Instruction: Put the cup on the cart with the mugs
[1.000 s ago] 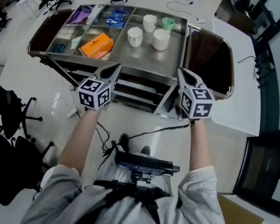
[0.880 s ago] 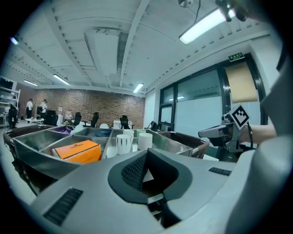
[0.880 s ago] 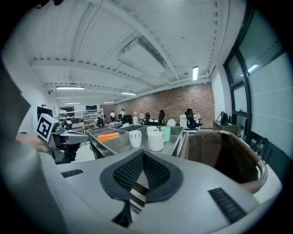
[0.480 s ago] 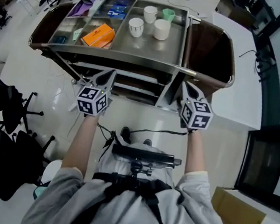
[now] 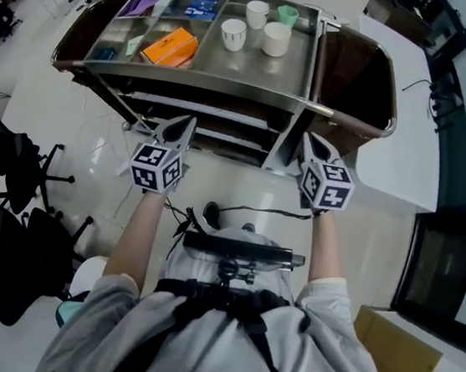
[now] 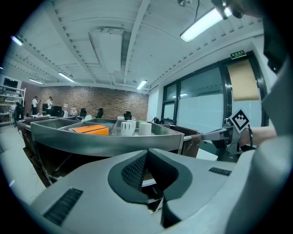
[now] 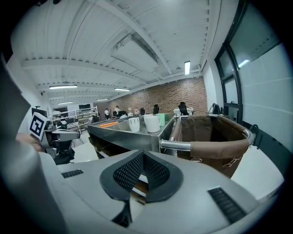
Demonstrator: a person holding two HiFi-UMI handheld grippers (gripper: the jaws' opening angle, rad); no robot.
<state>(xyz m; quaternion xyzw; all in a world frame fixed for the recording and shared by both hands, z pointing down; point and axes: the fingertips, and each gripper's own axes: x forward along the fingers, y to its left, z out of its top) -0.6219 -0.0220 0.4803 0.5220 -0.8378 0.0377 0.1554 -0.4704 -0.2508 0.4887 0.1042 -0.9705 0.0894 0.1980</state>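
A green cup (image 5: 287,15) stands on the steel cart (image 5: 230,71) beside three white mugs (image 5: 233,34), at the far right of its top tray. In the right gripper view the green cup (image 7: 161,119) shows behind the mugs (image 7: 152,123). My left gripper (image 5: 181,124) and right gripper (image 5: 308,141) hang side by side in front of the cart, below its top edge and apart from it. Both are shut with nothing between the jaws, as the left gripper view (image 6: 147,151) and the right gripper view (image 7: 143,153) show.
An orange box (image 5: 169,47) and small packets lie in the tray's left compartments. Brown fabric bags hang at the cart's right end (image 5: 356,78) and left end (image 5: 79,36). A white table (image 5: 401,117) stands to the right, black office chairs (image 5: 7,170) to the left.
The cart has slid up and away in the head view. Both grippers have dropped from the cart's top edge to below its shelves. Their jaws stay shut.
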